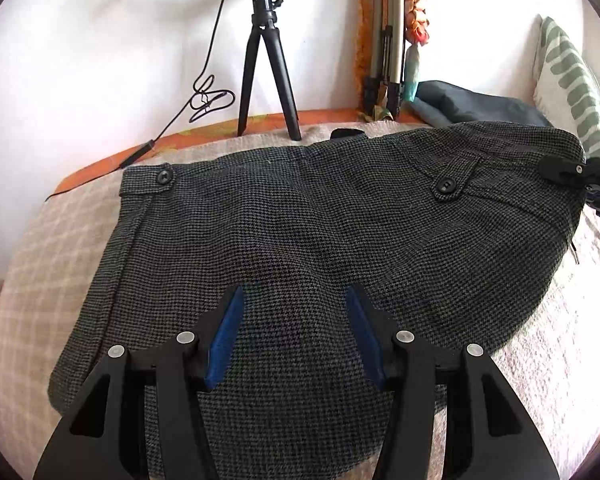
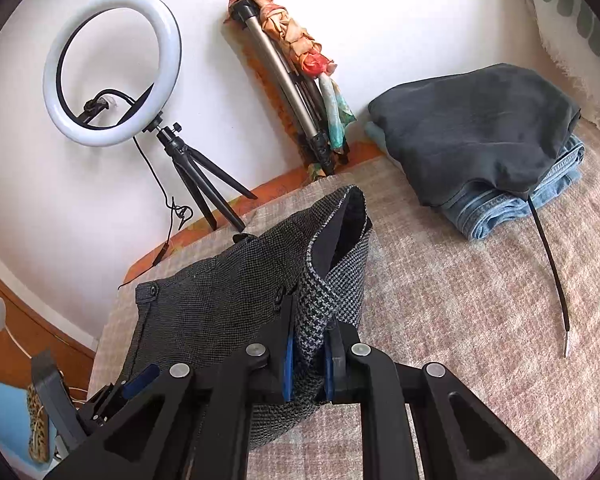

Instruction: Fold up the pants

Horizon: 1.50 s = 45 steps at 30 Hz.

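Dark grey houndstooth pants (image 1: 300, 240) lie on a beige checked bed cover (image 1: 60, 260), waistband with two buttons toward the wall. My left gripper (image 1: 296, 332) is open above the pants' middle, blue pads spread apart, nothing between them. My right gripper (image 2: 309, 364) is shut on the waistband corner of the pants (image 2: 220, 312) and lifts that edge off the bed; it also shows at the right edge of the left wrist view (image 1: 568, 170).
A ring light on a small black tripod (image 2: 196, 184) stands at the wall. A folded tripod with a scarf (image 2: 300, 80) leans there. A stack of folded clothes, dark on blue jeans (image 2: 484, 136), lies back right, with a black cord (image 2: 548, 264).
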{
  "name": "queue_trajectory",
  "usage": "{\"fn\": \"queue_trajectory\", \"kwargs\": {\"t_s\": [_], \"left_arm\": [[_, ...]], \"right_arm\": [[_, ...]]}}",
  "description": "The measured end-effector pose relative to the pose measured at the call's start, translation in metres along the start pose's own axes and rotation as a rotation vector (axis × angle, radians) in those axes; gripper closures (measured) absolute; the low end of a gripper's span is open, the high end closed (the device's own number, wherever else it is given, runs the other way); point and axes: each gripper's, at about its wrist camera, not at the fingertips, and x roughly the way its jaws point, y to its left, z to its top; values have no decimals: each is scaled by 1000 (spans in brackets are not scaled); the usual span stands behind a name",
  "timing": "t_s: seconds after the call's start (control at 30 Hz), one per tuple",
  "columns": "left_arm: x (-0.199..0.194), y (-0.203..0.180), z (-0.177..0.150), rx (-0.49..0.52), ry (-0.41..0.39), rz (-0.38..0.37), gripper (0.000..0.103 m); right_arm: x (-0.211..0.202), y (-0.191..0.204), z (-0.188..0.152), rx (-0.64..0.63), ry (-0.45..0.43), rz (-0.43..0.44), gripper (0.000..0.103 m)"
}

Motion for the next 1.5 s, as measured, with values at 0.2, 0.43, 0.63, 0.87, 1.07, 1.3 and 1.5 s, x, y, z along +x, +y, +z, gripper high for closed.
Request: {"fn": "queue_trajectory", "kwargs": {"t_s": [0.2,0.43,0.63,0.87,1.07,1.3,1.5], "left_arm": [[8,30,-21,-108,70,-56,48],[-61,104,-36,-286,-56,12,48],[-110,175,-63,-438,-129,120,48],[-137,222,-96,-548,-158,212,48],[-143,239,-114,-587,-151,239,48],[-143,236,-112,-571,-157,244,48],[-141,225,-99,-547,-170,237,48]], "right_arm": [[-9,38,3,-91,-21,16,94],[-13,97,0,-223,-46,41,94],[-2,172,-25,-418,-23,110,94],[41,260,-84,-671,89,176,95],[89,301,-139,-840,203,158,97],[115,309,-158,-904,268,167,96],[115,305,-155,-902,323,284,70]]}}
